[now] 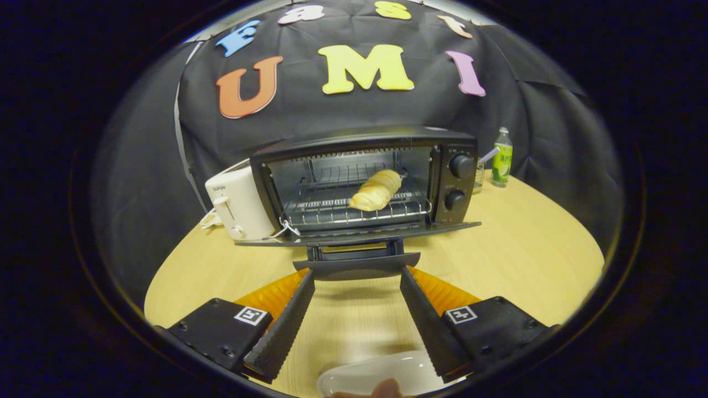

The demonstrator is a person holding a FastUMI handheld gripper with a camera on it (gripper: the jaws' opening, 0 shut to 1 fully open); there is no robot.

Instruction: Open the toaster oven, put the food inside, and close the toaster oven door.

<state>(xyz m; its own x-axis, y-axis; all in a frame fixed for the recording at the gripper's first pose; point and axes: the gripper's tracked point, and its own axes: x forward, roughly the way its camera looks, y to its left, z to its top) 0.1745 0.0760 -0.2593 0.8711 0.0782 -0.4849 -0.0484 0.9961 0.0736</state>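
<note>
While the bread (376, 190) lies inside the toaster oven (365, 182), the tongs (357, 275) gape wide, holding nothing

Black cloth wall (138, 182) behind light wooden table (525, 254).

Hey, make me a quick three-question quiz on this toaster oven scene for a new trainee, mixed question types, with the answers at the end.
1. True or false: the toaster oven door is shut.
2. Where is the bread roll? A) on the plate B) on the oven's wire rack C) between the jaws
3. Fill in: the gripper is open, its tips on either side of the door's ____.

Key
1. False: it lies folded down, open.
2. B
3. handle
</note>
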